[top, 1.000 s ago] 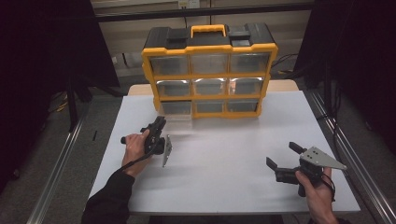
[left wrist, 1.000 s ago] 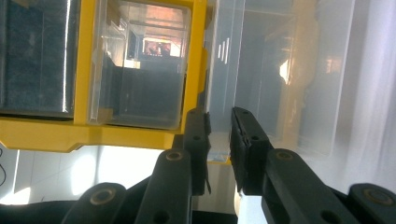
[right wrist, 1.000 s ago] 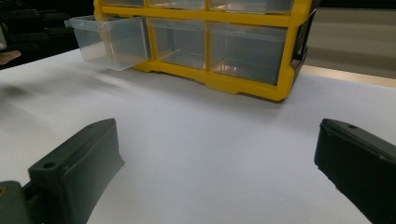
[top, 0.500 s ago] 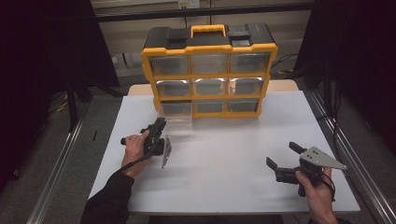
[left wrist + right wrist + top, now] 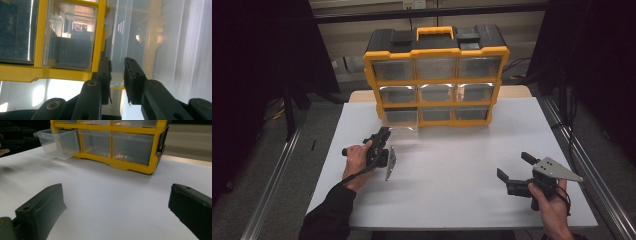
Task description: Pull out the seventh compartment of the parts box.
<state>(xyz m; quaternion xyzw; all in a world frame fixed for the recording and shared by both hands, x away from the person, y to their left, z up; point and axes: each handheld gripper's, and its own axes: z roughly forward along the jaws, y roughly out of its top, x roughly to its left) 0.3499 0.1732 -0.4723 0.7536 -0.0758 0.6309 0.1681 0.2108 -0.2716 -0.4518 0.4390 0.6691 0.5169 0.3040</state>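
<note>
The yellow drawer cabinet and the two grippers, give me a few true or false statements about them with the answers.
1. The bottom-left drawer of the cabinet is pulled out. True.
2. The left gripper is wide open. False: shut on the drawer's front.
3. The right gripper holds a drawer. False: its jaws are open over the bare table.
4. The cabinet has a yellow handle on top. True.

Drawer (image 5: 150, 37) contents unreadable through glare; cabinet (image 5: 40, 72) cropped by frame edges.
</note>
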